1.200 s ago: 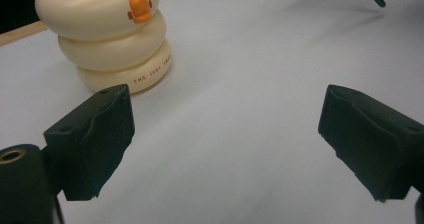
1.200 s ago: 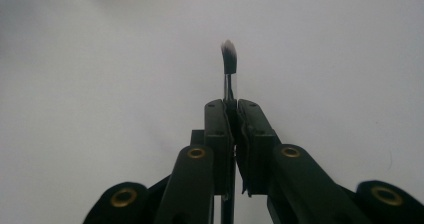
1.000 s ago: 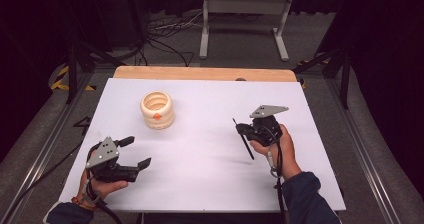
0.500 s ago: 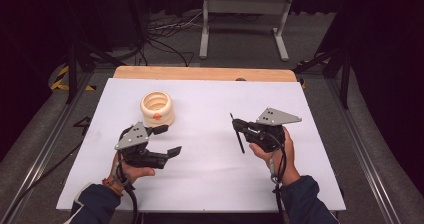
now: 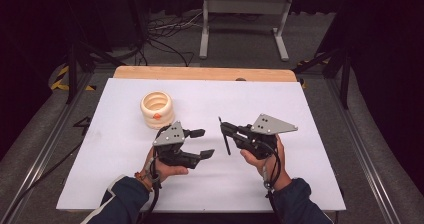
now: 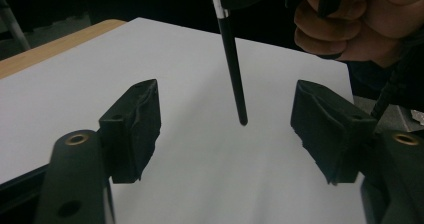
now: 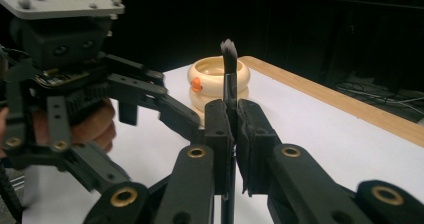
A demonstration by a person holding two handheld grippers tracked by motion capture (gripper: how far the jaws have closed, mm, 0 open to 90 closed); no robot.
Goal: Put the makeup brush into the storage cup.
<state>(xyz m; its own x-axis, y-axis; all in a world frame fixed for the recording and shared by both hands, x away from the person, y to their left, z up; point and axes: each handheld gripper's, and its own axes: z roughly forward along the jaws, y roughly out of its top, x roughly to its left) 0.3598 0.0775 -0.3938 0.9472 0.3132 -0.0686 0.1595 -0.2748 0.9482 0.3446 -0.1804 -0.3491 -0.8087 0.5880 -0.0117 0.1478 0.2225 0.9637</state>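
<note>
Jaws of the right gripper (image 5: 223,126) are clamping a thin black brush (image 5: 226,142) at centre frame. The left gripper (image 5: 201,143), lower left of it, is standing apart, its jaws just closing with the brush's handle end hanging between them untouched.

Brush (image 7: 229,79) handle glossy black – table (image 5: 300,109) matt white.

White-topped table (image 5: 320,184); cream ringed holder (image 5: 157,109) stands on it.
</note>
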